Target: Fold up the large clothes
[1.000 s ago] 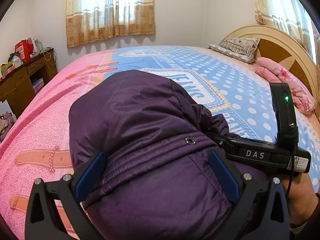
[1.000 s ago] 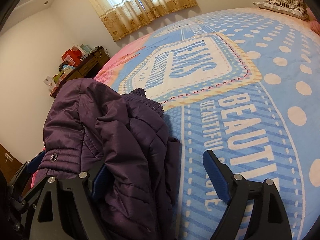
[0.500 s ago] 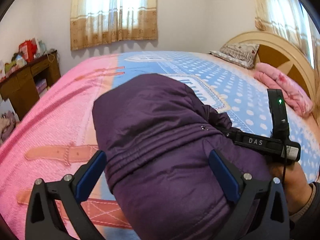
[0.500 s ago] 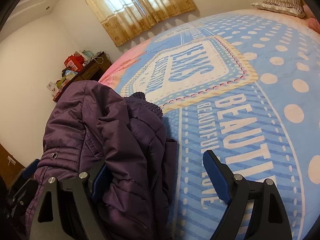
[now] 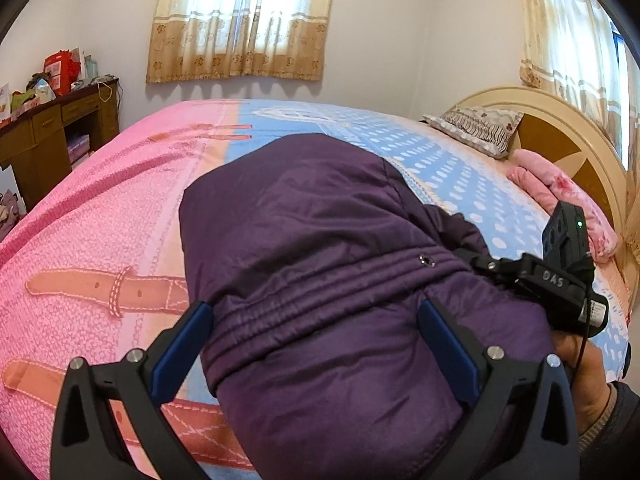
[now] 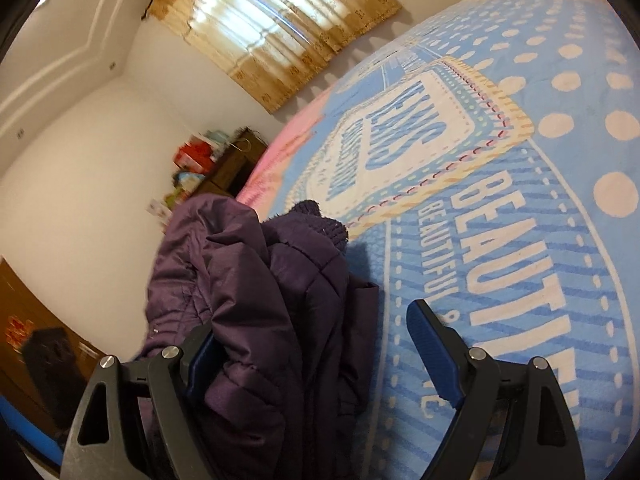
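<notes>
A purple padded jacket [image 5: 320, 264] lies bundled on the bed, folded into a thick stack. My left gripper [image 5: 316, 344] is open, its blue pads either side of the jacket's near end without pinching it. The right gripper's body shows in the left wrist view [image 5: 556, 276], held in a hand at the jacket's right edge. In the right wrist view the jacket [image 6: 256, 304] fills the lower left. My right gripper [image 6: 316, 356] is open; its left pad touches the jacket's folds and its right pad hangs over the blanket.
The bed has a pink and blue printed blanket [image 5: 100, 248], also in the right wrist view [image 6: 500, 208]. A patterned pillow [image 5: 476, 128], a pink folded cloth [image 5: 560, 196] and a wooden headboard [image 5: 560, 136] are far right. A cluttered wooden desk [image 5: 44, 128] stands at left.
Both grippers have shifted and tilted around the jacket. The right wrist view has rolled and risen, showing more wall and ceiling. The jaws stay open throughout.
</notes>
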Motion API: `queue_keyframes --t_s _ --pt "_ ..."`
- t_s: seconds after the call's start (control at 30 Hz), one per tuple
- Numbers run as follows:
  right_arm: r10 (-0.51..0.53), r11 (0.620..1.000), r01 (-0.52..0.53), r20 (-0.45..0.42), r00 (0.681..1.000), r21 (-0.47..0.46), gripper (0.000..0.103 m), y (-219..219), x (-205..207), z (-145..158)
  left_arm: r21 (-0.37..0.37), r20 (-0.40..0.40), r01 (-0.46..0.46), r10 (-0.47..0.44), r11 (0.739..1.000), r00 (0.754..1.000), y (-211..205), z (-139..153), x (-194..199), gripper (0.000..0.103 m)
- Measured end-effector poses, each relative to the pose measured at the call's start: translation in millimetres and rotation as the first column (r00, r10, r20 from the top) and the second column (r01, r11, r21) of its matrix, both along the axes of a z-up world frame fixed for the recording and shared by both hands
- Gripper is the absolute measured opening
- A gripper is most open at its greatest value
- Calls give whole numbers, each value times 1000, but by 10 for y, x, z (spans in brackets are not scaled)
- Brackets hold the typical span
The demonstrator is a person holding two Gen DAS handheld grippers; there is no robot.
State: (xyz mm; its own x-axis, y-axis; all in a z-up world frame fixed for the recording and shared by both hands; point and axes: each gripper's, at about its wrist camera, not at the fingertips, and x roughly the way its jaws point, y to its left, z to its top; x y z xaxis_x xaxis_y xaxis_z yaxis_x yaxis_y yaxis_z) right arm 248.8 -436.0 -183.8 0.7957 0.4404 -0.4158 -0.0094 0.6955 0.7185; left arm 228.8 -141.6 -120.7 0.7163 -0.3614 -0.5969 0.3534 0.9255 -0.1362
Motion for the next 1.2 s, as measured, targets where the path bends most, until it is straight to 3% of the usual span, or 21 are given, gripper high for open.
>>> queue_keyframes --t_s 0.17,0.27,0.4,0.53,0.63,0.73,0.97,1.2 --pt "4 998 -4 4 1000 62 85 -48 49 -23 -6 -4 0 0 1000 1000 26 -8 9 103" --pt "51 982 -53 19 999 183 72 -116 99 -111 -16 -5 1 -1 1000 1000 55 -8 -1 103" --pt "56 995 -51 -51 997 87 69 14 216 -87 -48 -13 -4 4 999 1000 149 -42 -26 103" --pt "72 984 -70 -4 997 166 68 -60 181 -136 -113 -52 -23 17 993 999 304 -8 -7 103" --pt "72 986 -72 10 997 149 69 -31 171 -113 -114 -19 -73 71 991 997 433 68 -57 103" --pt "77 989 -76 2 997 123 72 -15 179 -95 -127 -74 -51 42 991 996 457 -18 26 103" --pt "116 989 -111 -44 992 93 73 6 274 -103 -298 -197 -27 -34 954 980 489 -258 242 103" --pt "173 981 -166 -63 983 99 68 39 378 -105 -240 -160 -2 -37 971 986 382 -194 206 103"
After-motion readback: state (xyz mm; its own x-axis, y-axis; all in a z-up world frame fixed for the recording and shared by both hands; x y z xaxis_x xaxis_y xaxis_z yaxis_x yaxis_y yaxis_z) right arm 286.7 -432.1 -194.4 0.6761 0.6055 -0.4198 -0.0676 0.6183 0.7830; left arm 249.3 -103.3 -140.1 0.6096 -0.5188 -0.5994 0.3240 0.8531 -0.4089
